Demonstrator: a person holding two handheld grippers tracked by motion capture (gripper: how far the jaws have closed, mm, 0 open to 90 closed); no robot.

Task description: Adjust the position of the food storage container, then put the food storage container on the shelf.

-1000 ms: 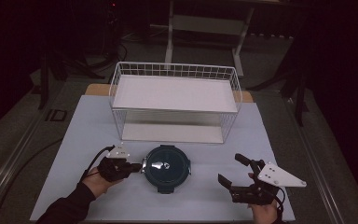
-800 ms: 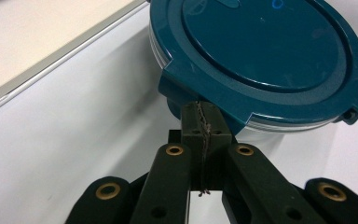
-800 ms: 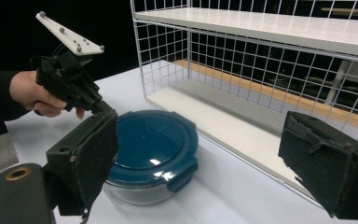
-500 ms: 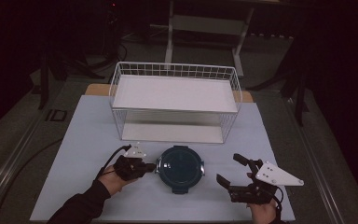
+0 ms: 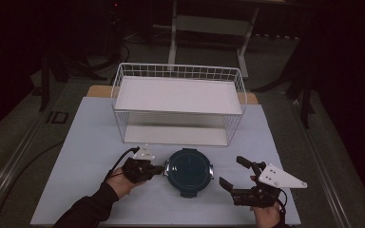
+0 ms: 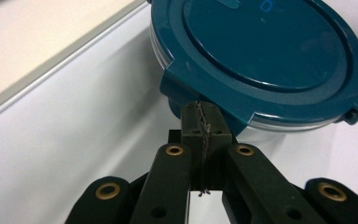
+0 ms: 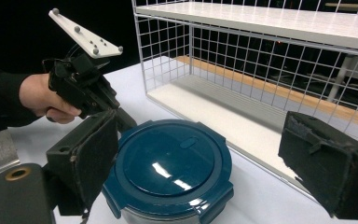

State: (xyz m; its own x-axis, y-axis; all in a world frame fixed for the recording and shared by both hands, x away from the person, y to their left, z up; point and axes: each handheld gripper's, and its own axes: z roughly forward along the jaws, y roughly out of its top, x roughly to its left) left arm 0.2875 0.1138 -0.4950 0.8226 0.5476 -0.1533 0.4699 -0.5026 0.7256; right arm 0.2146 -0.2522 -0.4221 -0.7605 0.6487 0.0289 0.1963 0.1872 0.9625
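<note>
No readable text, brand or number anywhere. Container lid [image 6: 265, 46]: small light-blue mark near top edge, shaped like rounded outline, too small to read as letter or digit; faint light specks just beside it, illegible. Same lid from right gripper view [image 7: 170, 163]: raised oval in the middle, no lettering. Floor at left of table in high view: dark square outline [image 5: 57, 117], no legible characters.
</note>
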